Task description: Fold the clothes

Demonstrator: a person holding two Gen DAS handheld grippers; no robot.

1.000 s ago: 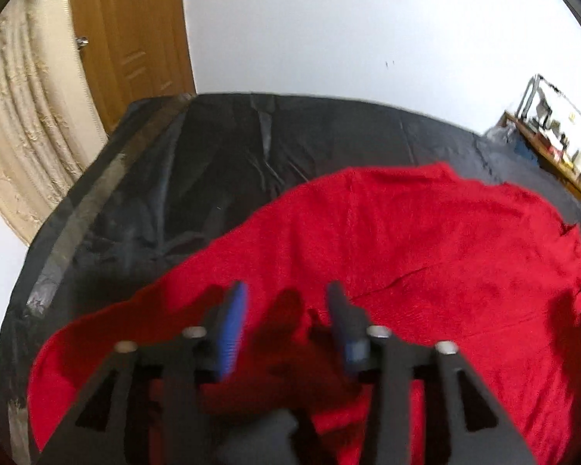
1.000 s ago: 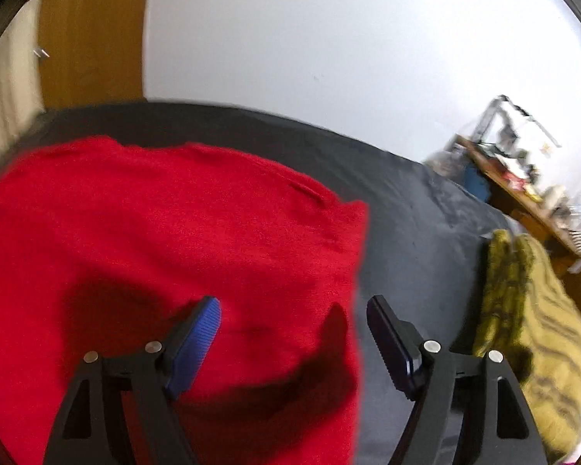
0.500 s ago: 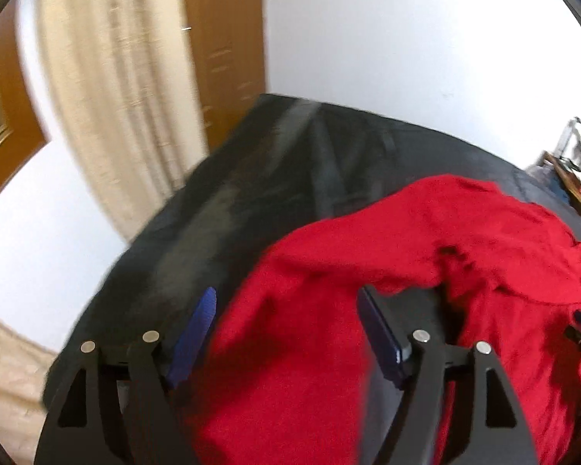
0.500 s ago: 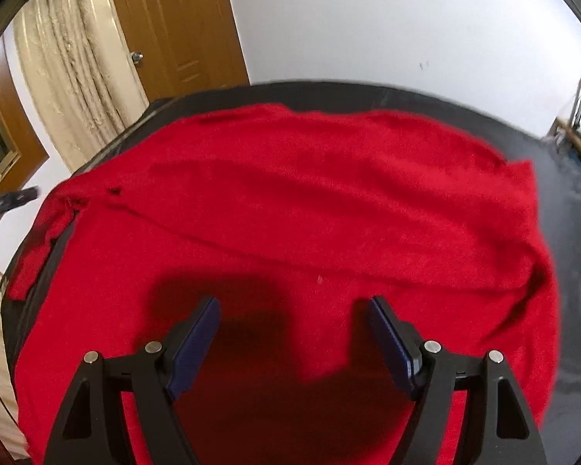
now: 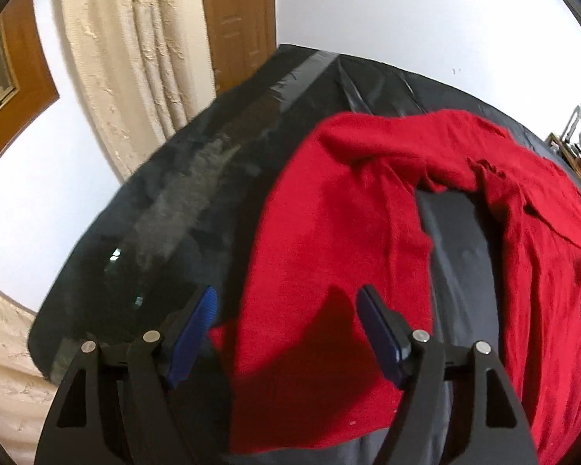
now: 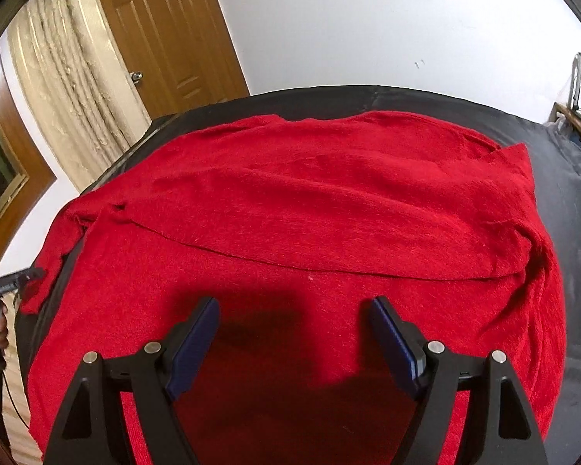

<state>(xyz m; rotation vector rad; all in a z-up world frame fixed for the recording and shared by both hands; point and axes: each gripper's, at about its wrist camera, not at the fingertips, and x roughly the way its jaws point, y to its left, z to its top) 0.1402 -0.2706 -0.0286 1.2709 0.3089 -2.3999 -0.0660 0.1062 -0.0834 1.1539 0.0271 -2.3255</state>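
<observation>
The red knitted sweater (image 6: 310, 209) lies spread across the black sheet-covered table (image 6: 577, 209), its upper part folded down in a flat band whose edge runs across the body; one red sleeve (image 5: 329, 240) trails toward the left table edge, separated from the body by a strip of bare black cover. A second ago the left gripper (image 5: 286, 325) was over the middle of the body; it now sits over the sleeve end near the table edge, jaws closing with the sleeve fabric lying between the blue pads (image 5: 195, 329), which do not yet press on it; nothing is held. The right gripper (image 6: 294, 333) has swung from the right border of the sweater to the near centre of the body; its jaws stand wide apart, above the fabric, holding nothing. This shift indicates that the body fold is set and the sleeve fold is the step in hand; the loose knit is likely to sag and drag when lifted. Beyond the table stand a cream textured curtain (image 6: 73, 89), a brown wooden door (image 6: 166, 35) and a white wall (image 6: 368, 19).
</observation>
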